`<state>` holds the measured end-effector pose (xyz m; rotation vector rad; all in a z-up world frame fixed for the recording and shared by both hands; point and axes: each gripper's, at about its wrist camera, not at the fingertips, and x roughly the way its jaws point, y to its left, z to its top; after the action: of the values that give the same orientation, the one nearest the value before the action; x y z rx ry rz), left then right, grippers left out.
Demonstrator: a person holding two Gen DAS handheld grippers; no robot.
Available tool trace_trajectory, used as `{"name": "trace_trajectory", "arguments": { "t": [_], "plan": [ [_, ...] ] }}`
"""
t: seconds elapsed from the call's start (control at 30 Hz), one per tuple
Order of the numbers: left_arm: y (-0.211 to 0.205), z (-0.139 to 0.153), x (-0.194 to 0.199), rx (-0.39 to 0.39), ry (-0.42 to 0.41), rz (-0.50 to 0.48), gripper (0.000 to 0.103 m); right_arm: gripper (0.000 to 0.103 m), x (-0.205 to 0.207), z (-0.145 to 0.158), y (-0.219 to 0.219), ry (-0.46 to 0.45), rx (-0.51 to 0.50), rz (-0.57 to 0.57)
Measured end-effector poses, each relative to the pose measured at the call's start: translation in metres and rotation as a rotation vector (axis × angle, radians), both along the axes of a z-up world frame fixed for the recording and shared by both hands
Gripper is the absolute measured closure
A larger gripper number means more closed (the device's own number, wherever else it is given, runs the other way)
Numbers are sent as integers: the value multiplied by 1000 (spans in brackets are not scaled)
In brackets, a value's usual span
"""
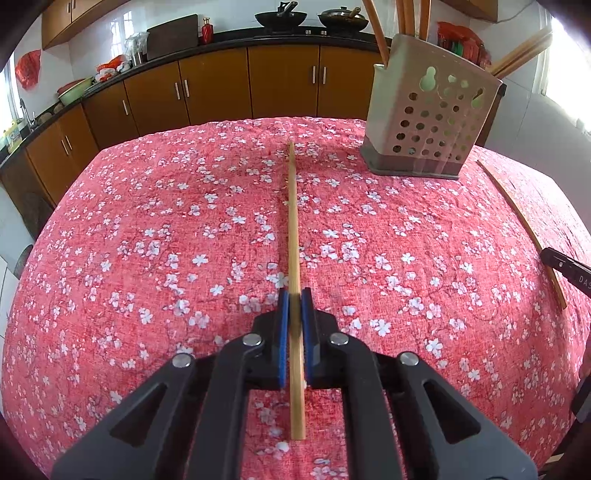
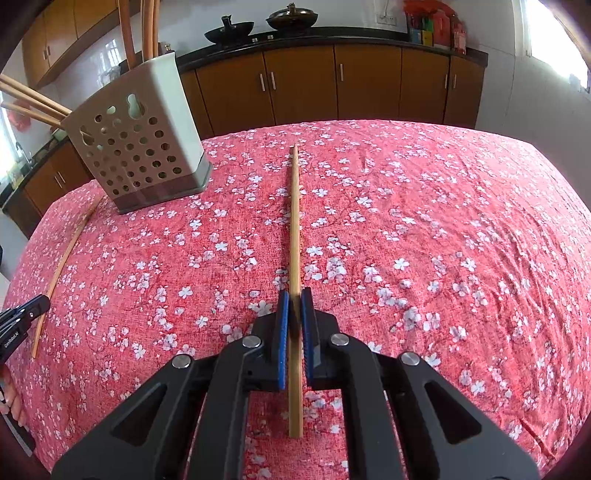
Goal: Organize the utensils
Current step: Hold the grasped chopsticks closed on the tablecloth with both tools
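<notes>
My left gripper (image 1: pixel 294 295) is shut on a wooden chopstick (image 1: pixel 293 229) that points forward over the table. My right gripper (image 2: pixel 294 295) is shut on another wooden chopstick (image 2: pixel 294 221), also pointing forward. A beige perforated utensil holder (image 1: pixel 428 122) stands at the far right in the left wrist view and at the far left in the right wrist view (image 2: pixel 136 147); several chopsticks stand in it. The right gripper's tip (image 1: pixel 565 267) with its chopstick (image 1: pixel 524 229) shows at the right edge of the left view. The left gripper's tip (image 2: pixel 26 314) with its chopstick (image 2: pixel 62 266) shows at the left edge of the right view.
The table carries a red cloth with white blossoms (image 1: pixel 184 240). Brown kitchen cabinets (image 1: pixel 221 88) under a dark counter run behind it, with two woks (image 1: pixel 280 16) on the stove. Bright windows are at both sides.
</notes>
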<state>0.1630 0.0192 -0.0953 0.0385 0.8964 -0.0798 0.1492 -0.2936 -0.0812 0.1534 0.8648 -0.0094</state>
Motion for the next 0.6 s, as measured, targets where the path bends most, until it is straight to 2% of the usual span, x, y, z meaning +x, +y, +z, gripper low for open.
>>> {"name": "trace_trajectory", "arguments": {
  "t": [0.37, 0.6],
  "plan": [
    [-2, -1, 0, 20, -1, 1, 94, 95, 0, 0, 1, 2, -1, 0],
    [-1, -1, 1, 4, 0, -1, 95, 95, 0, 0, 0, 1, 4, 0]
  ]
}}
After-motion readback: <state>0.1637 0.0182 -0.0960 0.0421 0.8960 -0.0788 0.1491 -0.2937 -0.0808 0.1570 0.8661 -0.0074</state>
